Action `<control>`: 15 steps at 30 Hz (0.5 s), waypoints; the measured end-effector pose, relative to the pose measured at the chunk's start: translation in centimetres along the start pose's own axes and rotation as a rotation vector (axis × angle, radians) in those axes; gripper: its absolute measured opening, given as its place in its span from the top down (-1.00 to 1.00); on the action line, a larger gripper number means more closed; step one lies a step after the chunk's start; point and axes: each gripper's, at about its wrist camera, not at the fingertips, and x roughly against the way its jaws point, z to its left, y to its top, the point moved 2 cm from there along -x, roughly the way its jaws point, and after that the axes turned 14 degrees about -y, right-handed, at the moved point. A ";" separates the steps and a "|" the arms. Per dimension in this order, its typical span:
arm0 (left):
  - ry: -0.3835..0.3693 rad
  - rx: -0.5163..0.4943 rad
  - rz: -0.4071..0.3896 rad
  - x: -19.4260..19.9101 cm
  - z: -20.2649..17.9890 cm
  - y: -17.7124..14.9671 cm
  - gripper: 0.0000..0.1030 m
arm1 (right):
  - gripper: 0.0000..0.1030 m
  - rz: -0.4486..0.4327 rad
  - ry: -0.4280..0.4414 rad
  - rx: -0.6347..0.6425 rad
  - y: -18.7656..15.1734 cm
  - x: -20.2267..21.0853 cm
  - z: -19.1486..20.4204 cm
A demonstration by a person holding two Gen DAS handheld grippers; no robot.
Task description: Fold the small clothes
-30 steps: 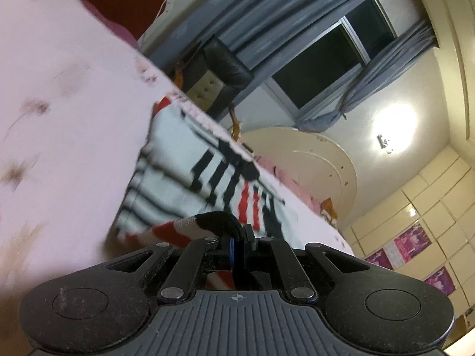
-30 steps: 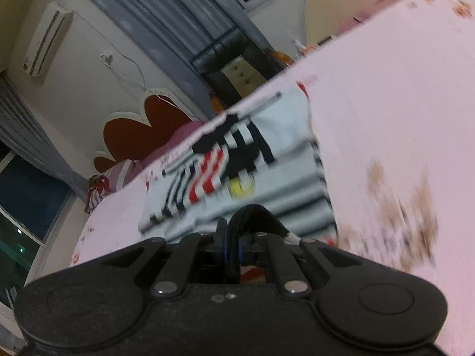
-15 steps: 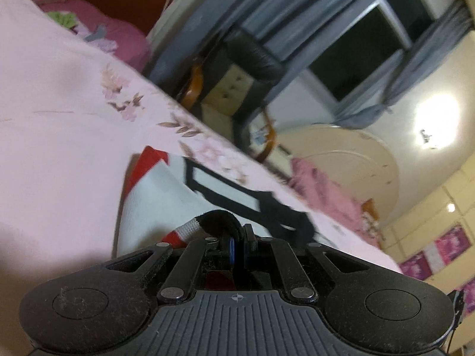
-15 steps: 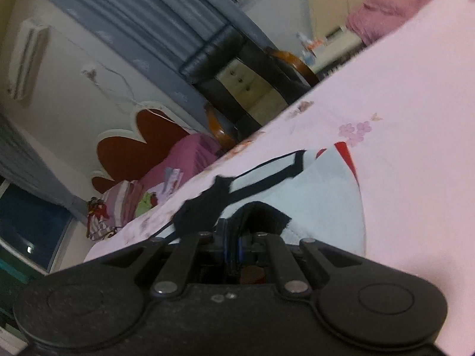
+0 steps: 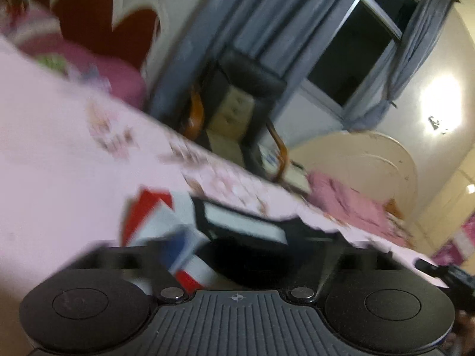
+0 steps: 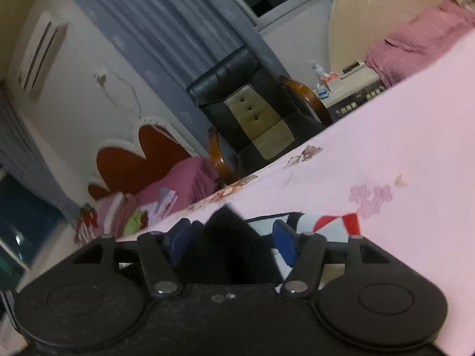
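Note:
A small white garment with black and red stripes (image 5: 237, 222) lies folded on the pink flowered bedsheet (image 5: 59, 178). My left gripper (image 5: 255, 255) is low over its near edge, and its jaws are opening in a blurred picture. A red-and-white hem lies loose beside the blue left pad (image 5: 175, 252). In the right wrist view the garment (image 6: 314, 222) shows its white and red corner. My right gripper (image 6: 231, 241) is also opening. A hump of black cloth stands between its blue pads (image 6: 178, 240), and they do not press on it.
Beyond the bed's far edge stands a black armchair (image 6: 237, 103) with wooden arms, in front of grey curtains (image 5: 252, 14). Pink pillows and bright clothes (image 6: 133, 210) lie by a red headboard (image 6: 133, 160). Pink bedding (image 5: 350, 201) is heaped at the far right.
Both grippers carried the garment's near edge forward over the rest of it, then their jaws went from shut to apart. The cloth has slipped free of the pads.

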 end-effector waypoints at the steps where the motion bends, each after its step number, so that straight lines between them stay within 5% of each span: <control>1: -0.012 -0.006 -0.007 0.3 0.0 0.3 -0.61 | -0.12 0.006 -0.010 0.028 0.2 -0.5 0.3; 4: -0.020 -0.057 0.052 -0.4 -0.3 0.8 -0.52 | 0.00 0.044 -0.042 0.108 -0.1 -1.4 0.7; 6: 0.021 -0.116 0.164 -2.1 -0.7 0.7 -0.08 | 0.07 0.083 -0.084 0.186 -0.6 -2.4 1.5; 9: 0.123 -0.247 0.283 -4.2 -1.3 -0.2 0.33 | 0.14 0.104 -0.156 0.320 -1.7 -3.6 3.8; 10: 0.134 -0.278 0.283 -4.3 -1.6 -0.3 0.42 | 0.22 0.082 -0.189 0.383 -2.2 -3.7 4.6; 11: 0.140 -0.291 0.268 -4.1 -2.0 -0.2 0.94 | 0.64 0.067 -0.211 0.424 -2.4 -3.9 4.9; 12: 0.136 -0.287 0.231 -3.8 -2.2 0.2 0.93 | 0.80 0.051 -0.235 0.459 -2.6 -3.8 5.2; 15: 0.148 -0.311 0.093 -2.4 -3.1 1.1 0.93 | 0.83 -0.042 -0.252 0.426 -2.3 -2.1 5.2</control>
